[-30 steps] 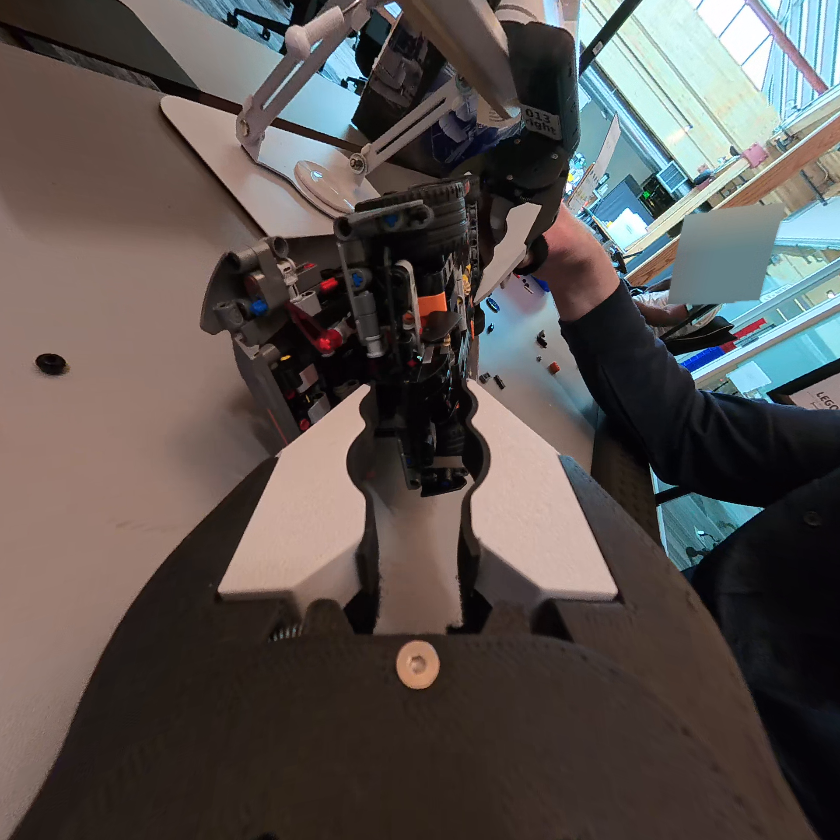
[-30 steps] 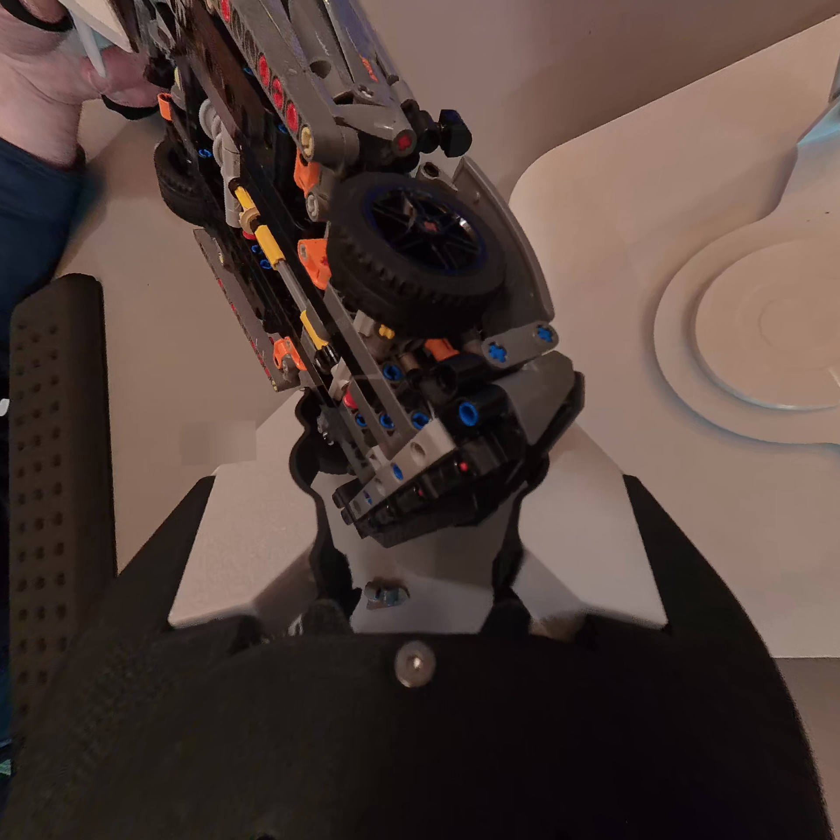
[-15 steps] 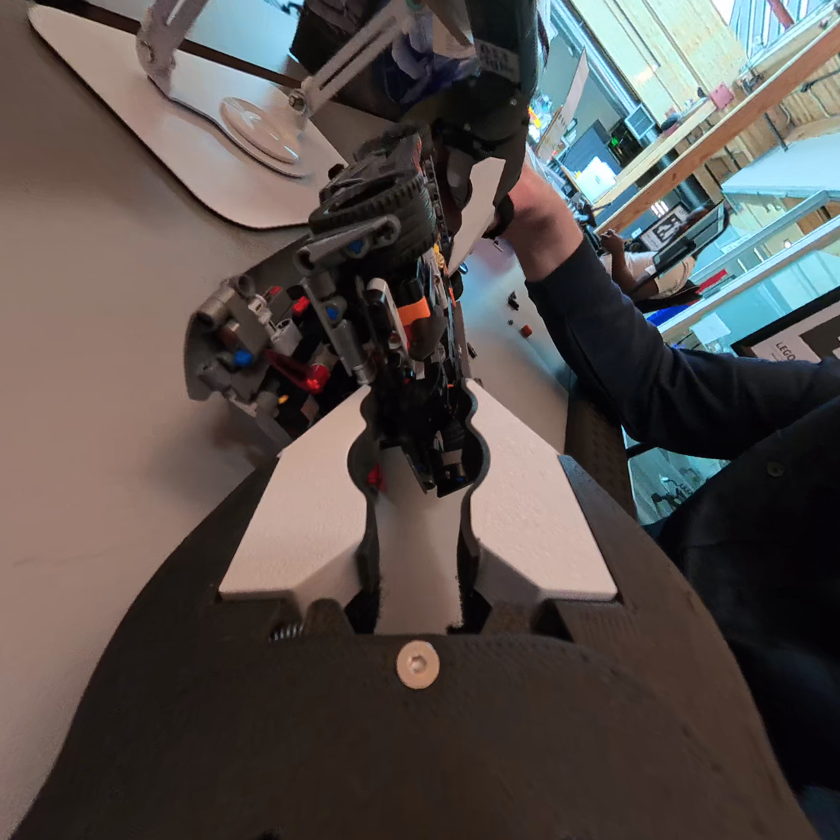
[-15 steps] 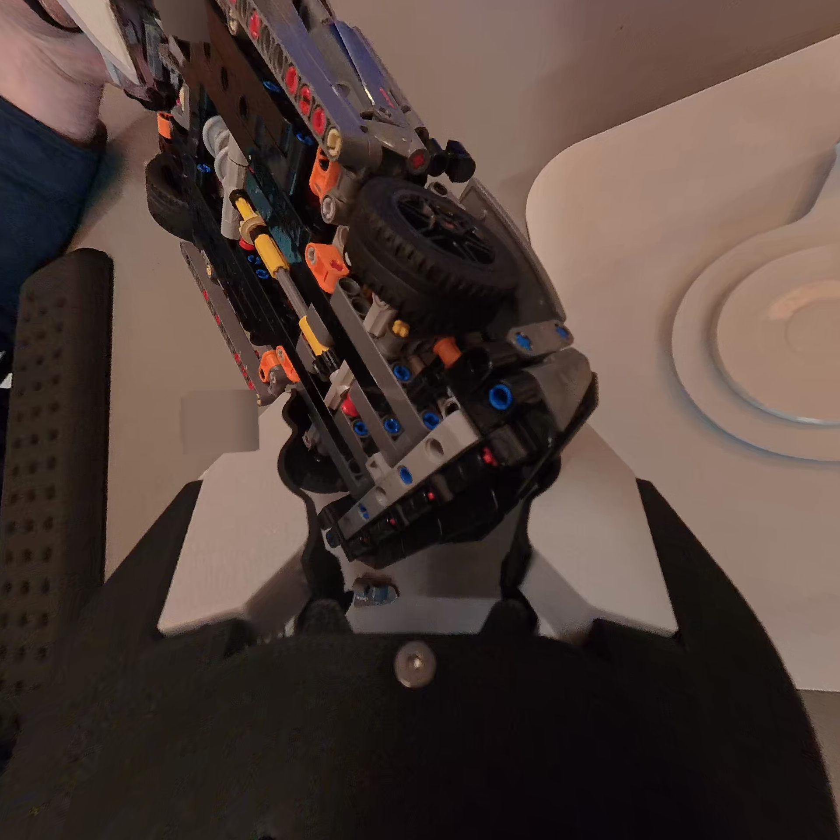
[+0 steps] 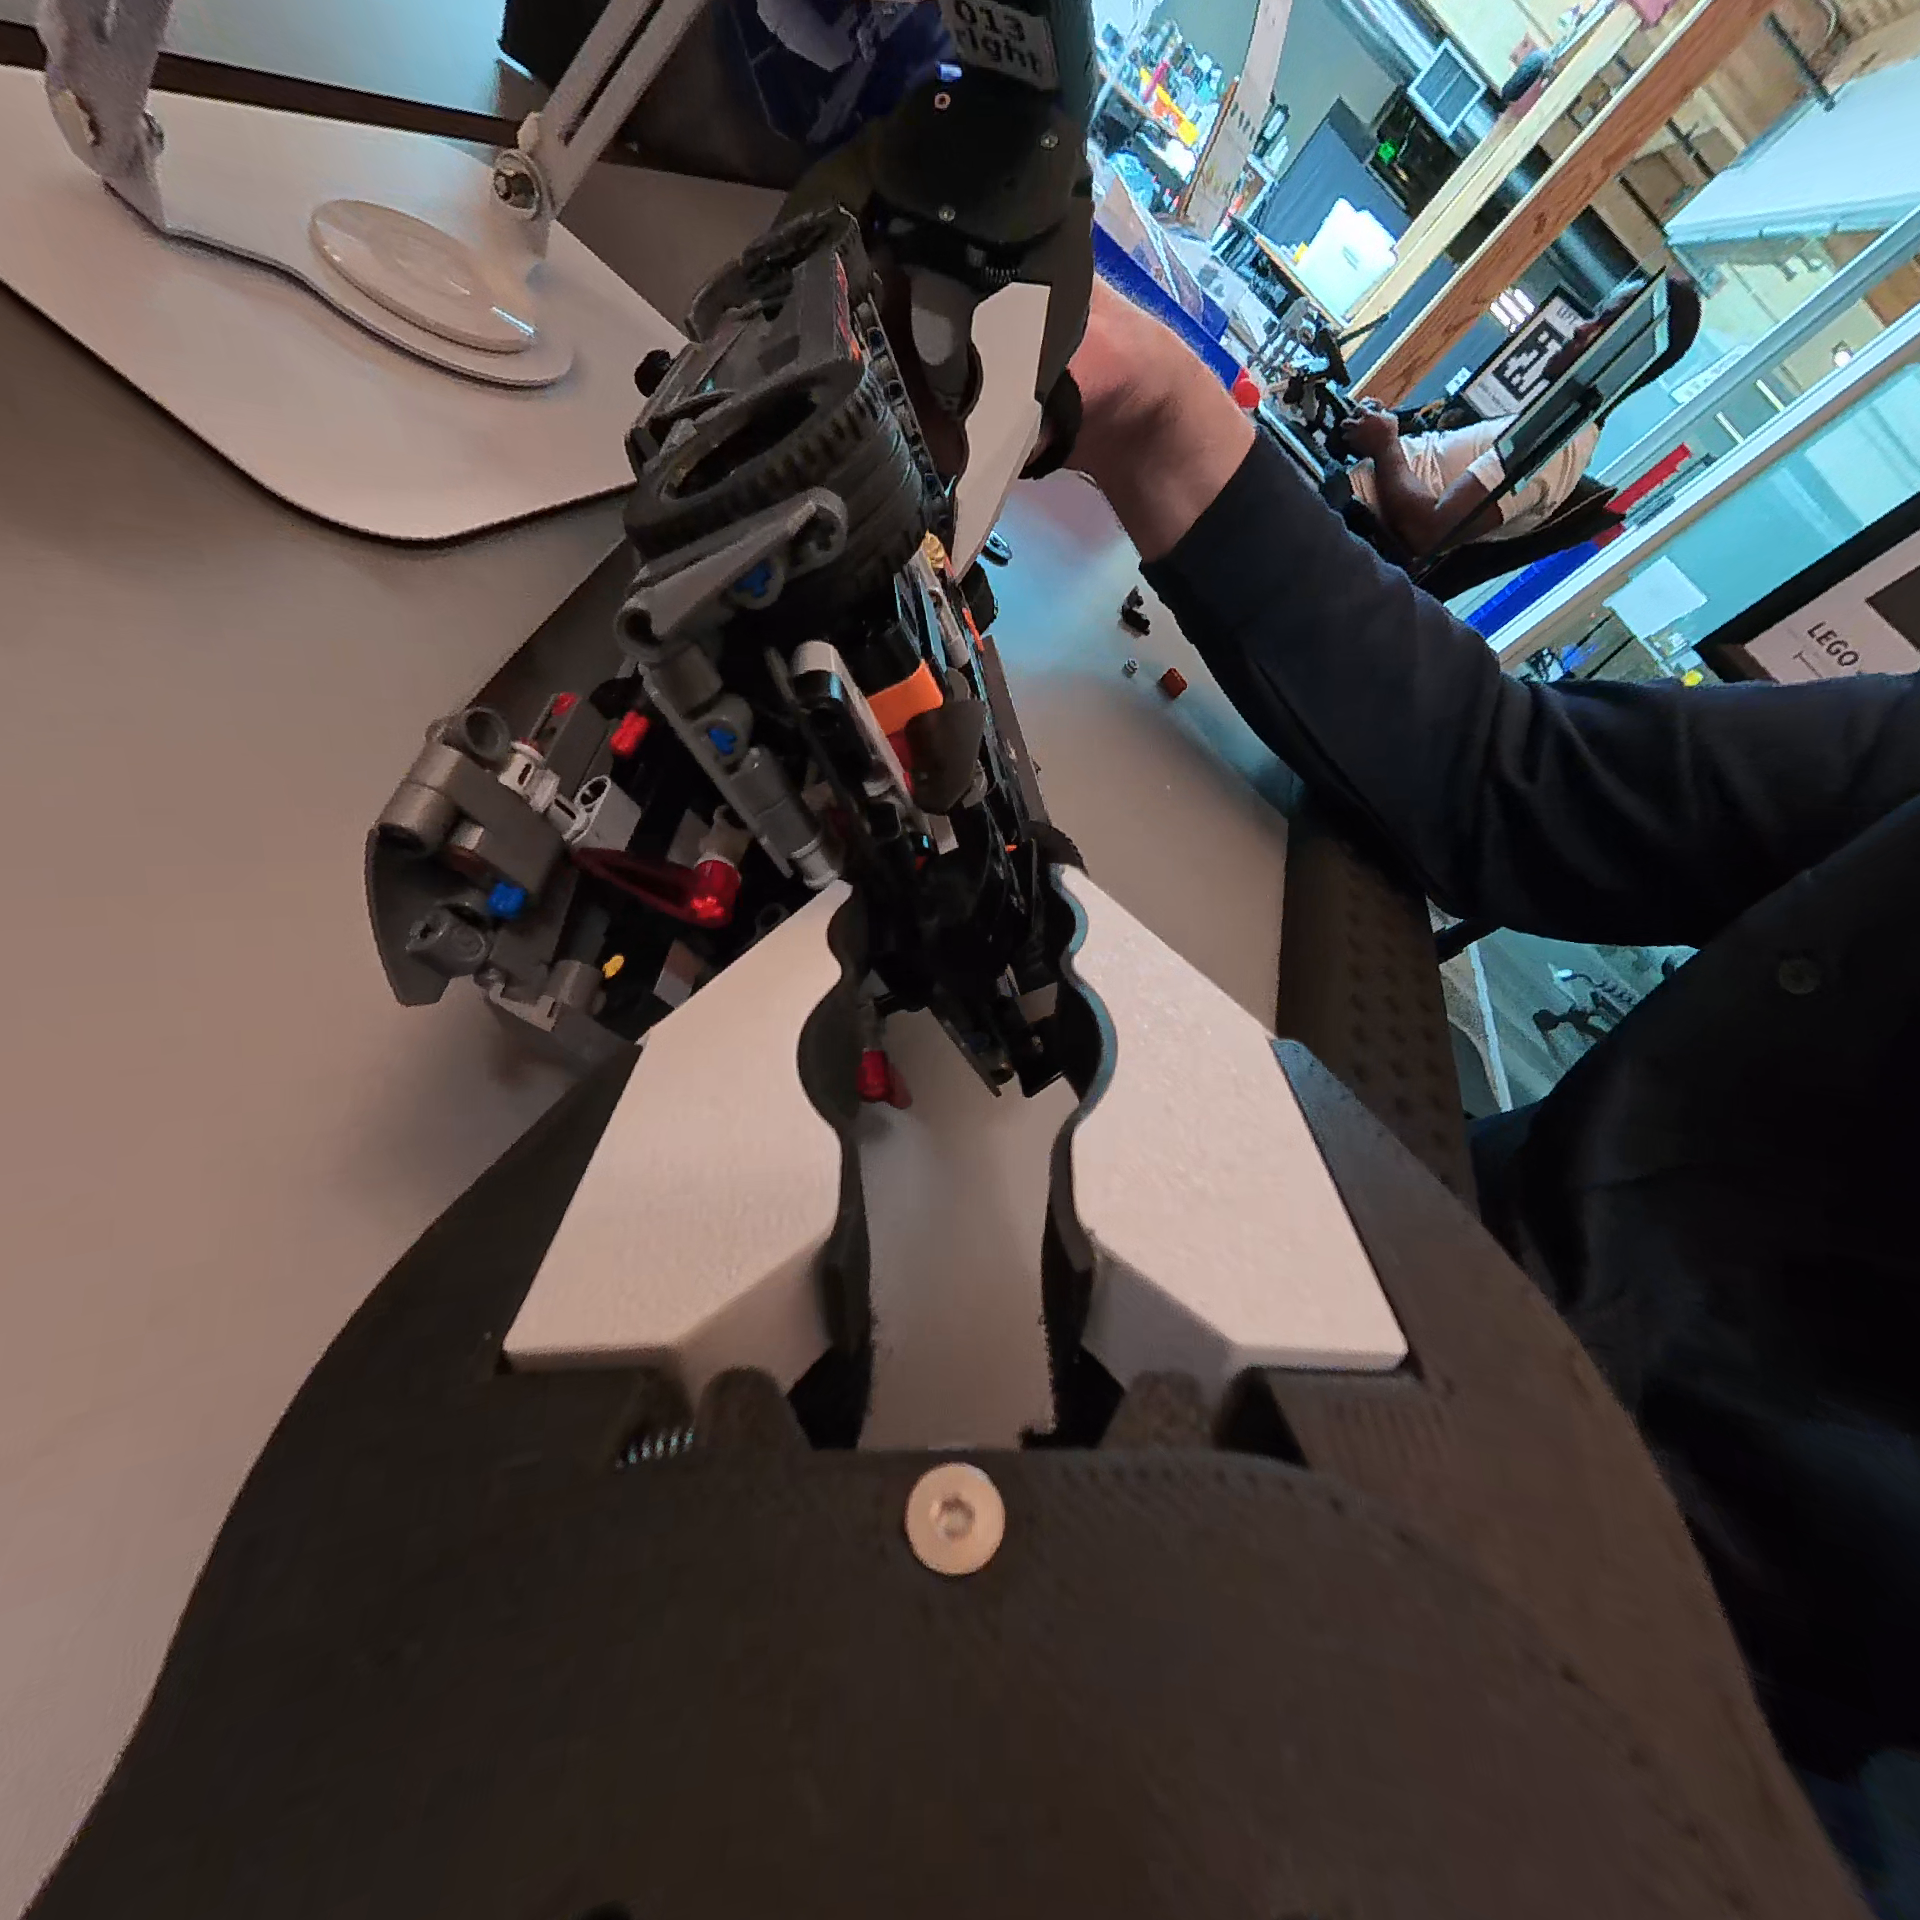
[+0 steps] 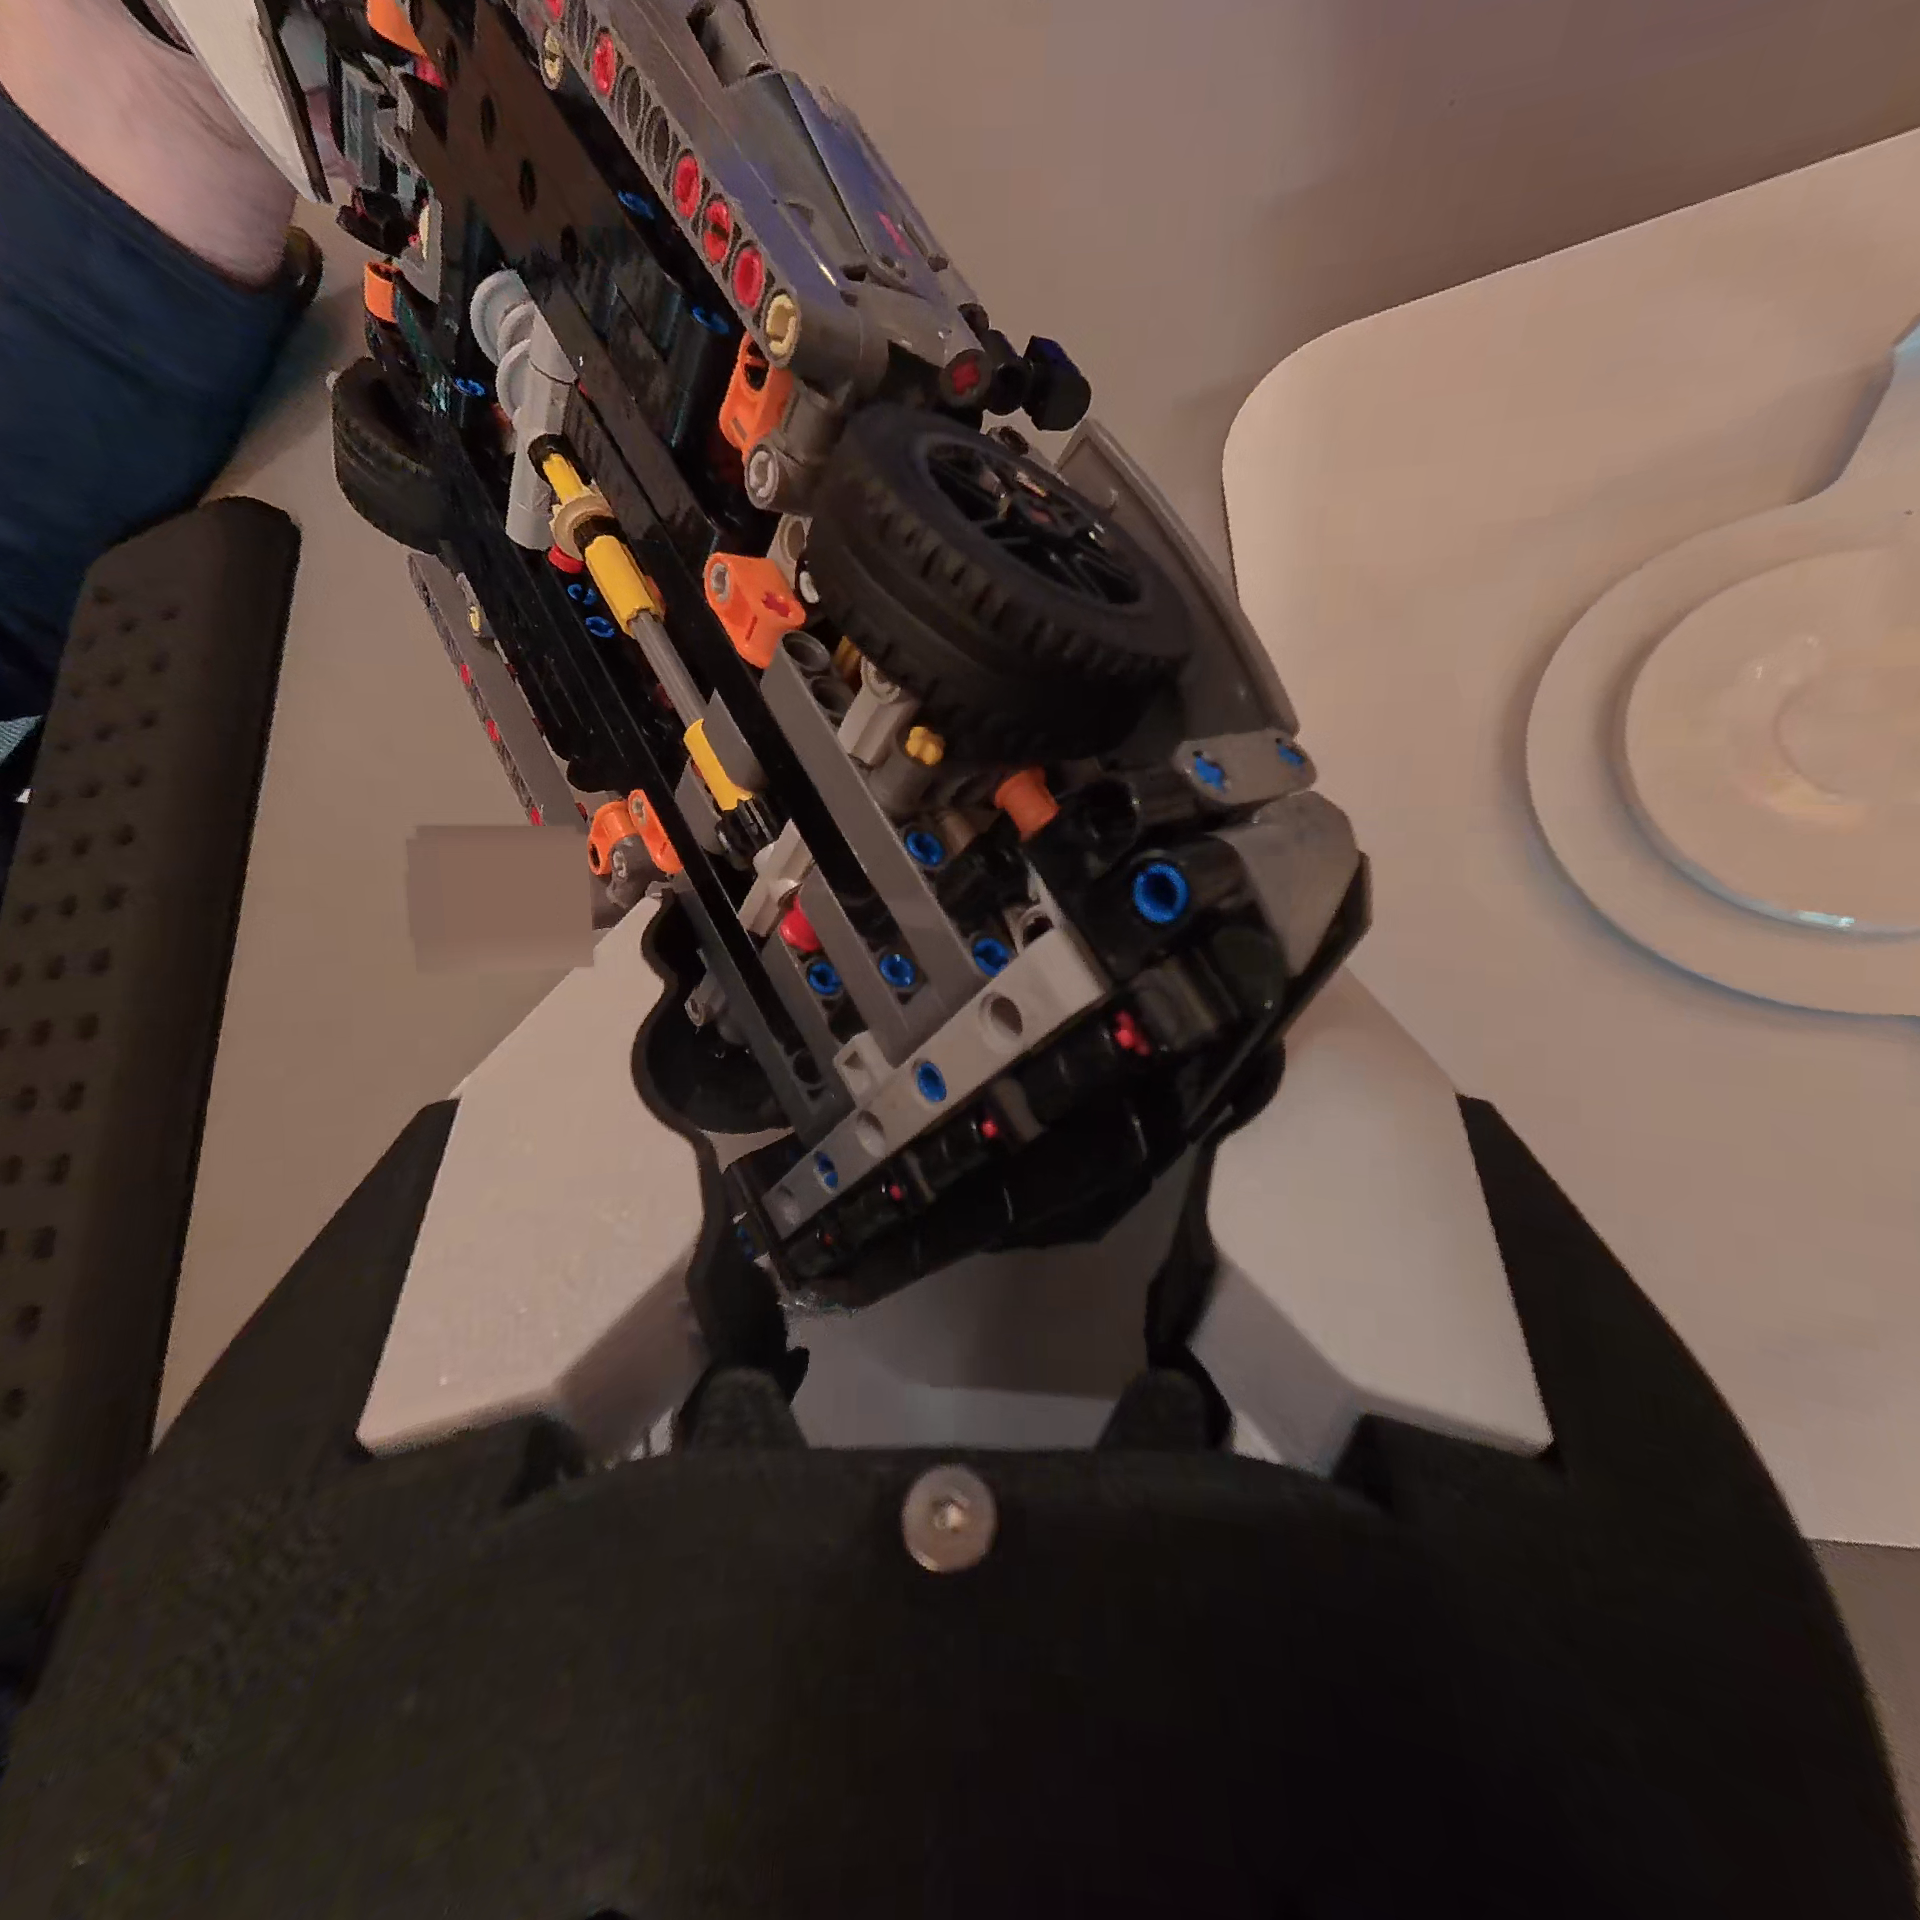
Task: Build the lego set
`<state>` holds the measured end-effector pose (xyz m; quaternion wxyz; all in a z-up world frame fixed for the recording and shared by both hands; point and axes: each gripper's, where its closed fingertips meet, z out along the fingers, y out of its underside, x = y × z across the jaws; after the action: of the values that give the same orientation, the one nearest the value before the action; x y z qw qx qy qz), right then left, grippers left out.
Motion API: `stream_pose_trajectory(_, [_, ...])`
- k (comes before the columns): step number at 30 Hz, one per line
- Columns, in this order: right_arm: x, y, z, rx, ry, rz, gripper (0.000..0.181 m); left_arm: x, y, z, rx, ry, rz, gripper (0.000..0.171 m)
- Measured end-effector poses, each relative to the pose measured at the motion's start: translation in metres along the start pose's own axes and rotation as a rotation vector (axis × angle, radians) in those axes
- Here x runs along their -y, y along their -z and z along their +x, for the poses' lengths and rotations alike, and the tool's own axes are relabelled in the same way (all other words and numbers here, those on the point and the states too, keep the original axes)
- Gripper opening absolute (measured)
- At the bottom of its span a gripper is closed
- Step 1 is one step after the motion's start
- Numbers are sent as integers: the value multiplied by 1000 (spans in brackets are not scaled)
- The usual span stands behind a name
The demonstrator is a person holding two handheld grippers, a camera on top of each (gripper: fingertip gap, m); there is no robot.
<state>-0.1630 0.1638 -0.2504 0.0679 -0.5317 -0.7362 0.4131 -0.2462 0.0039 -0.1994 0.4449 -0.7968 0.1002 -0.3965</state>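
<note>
A partly built lego car [image 5: 790, 665], black and grey with orange, blue and red pins, is held between both grippers, tipped on its side. My left gripper [image 5: 948, 894] is shut on one end of it. My right gripper [image 6: 997, 956] is shut on the other end, below a black wheel [image 6: 997, 592]. The right gripper [image 5: 987, 343] also shows at the far end in the left wrist view. One white finger of the left gripper [image 6: 249, 94] shows at the top left of the right wrist view. The car's grey side panel [image 5: 400, 914] hangs close to the table.
A white stand base with a round disc [image 5: 436, 301] lies on the table beyond the car; it also shows in the right wrist view [image 6: 1766, 748]. A few small loose pieces [image 5: 1153, 644] lie by the person's dark sleeve [image 5: 1455, 707]. A black perforated strip [image 6: 114, 935] runs along the table edge. One gripper's finger ends stand about 20 centimeters off the other's.
Both grippers have kept hold of the car and turned it. In the left wrist view its wheel end has swung right and the stand base has shifted left.
</note>
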Motion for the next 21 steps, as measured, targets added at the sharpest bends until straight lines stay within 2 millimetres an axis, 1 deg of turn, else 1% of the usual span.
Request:
stream_pose_trajectory(8, [2, 3, 1, -16, 46, 27, 101, 3, -3, 8, -2, -65, -4, 25])
stream_pose_trajectory(10, [4, 2, 0, -16, 54, 37, 100, 7, -3, 13, -24, -77, 20, 23])
stream_pose_trajectory(11, [6, 0, -1, -13, 56, 38, 101, 9, -4, 15, -26, -84, 24, 27])
stream_pose_trajectory(12, [7, 0, -1, -13, 56, 40, 101, 5, -5, 12, 2, -99, 2, 27])
stream_pose_trajectory(15, [12, 0, 2, -43, 62, 51, 102, -1, -4, -6, 68, -47, -28, 26])
stream_pose_trajectory(16, [13, 0, 3, -52, 66, 51, 102, -3, -5, -8, 79, -52, -36, 26])
stream_pose_trajectory(19, [16, 1, 5, -73, 88, 60, 103, -3, -4, -5, 59, -53, -31, 25])
stream_pose_trajectory(21, [19, 0, 6, -89, 97, 61, 103, -3, -3, -7, 77, -60, -33, 25])
